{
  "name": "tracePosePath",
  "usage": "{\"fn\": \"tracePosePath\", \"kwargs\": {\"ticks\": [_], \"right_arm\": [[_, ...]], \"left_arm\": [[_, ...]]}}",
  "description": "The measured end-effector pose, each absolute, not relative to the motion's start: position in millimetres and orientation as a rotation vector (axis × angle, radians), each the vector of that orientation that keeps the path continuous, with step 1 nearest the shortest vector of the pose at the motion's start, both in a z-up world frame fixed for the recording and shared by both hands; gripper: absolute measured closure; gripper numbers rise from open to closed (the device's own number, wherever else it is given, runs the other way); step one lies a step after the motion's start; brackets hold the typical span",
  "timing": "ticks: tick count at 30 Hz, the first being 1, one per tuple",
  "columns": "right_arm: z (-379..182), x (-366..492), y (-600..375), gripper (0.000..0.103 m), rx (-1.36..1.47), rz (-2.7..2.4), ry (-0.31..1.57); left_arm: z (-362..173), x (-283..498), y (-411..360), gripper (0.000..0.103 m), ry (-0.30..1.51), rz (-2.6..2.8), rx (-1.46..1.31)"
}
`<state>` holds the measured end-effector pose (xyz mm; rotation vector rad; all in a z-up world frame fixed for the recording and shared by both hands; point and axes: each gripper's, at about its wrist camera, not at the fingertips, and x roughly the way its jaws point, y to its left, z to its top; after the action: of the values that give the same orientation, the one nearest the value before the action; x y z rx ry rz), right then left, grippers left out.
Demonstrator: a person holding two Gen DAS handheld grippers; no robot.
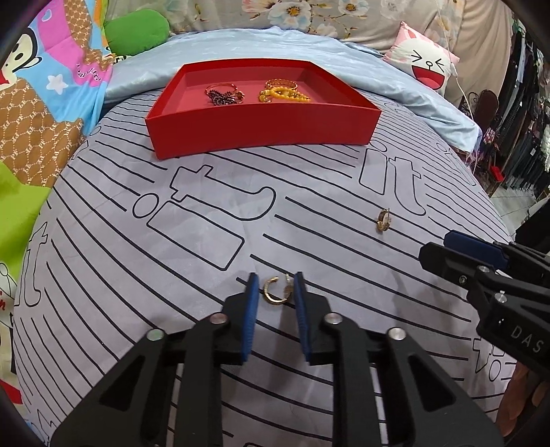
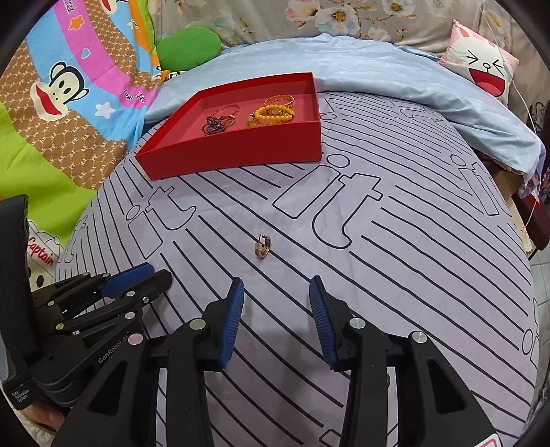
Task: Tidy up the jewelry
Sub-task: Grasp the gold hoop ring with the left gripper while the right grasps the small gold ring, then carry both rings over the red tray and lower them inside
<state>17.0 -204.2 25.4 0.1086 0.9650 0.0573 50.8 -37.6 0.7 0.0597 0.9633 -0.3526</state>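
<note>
A red tray [image 1: 261,132] [image 2: 237,153] sits on the striped bedsheet and holds a dark beaded piece [image 1: 221,96] [image 2: 215,125], yellow beads [image 1: 283,95] [image 2: 271,115] and gold bangles [image 1: 280,83]. My left gripper [image 1: 275,285] is open, its blue pads on either side of a gold hoop earring [image 1: 273,294] lying on the sheet. A second gold earring [image 1: 382,220] [image 2: 262,247] lies on the sheet ahead of my right gripper [image 2: 276,289], which is open and empty. The left gripper also shows in the right wrist view [image 2: 134,275].
A light blue blanket [image 1: 240,48] lies behind the tray. A cartoon monkey quilt [image 2: 68,89] and green cushion [image 1: 137,31] are at the left. A rabbit-face pillow [image 1: 426,65] is at the back right. The bed edge drops off on the right.
</note>
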Motion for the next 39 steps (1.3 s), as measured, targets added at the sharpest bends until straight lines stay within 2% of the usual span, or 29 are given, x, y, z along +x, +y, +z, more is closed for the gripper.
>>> {"fn": "tracePosePath", "kwargs": {"ticks": [20,27,39], "right_arm": [[21,47,-189,0.066,0.080,0.089,0.959],[15,54,-190,0.083,0.082,0.086,0.976],[7,58,-192,0.098,0.087,0.082,0.993]], "left_arm": [[1,55,-26,0.085,0.973,-0.320,0.026],[1,54,-26,0.085,0.972,-0.320,0.028],[0,55,-27,0.085,0.968,-0.318,0.034]]}}
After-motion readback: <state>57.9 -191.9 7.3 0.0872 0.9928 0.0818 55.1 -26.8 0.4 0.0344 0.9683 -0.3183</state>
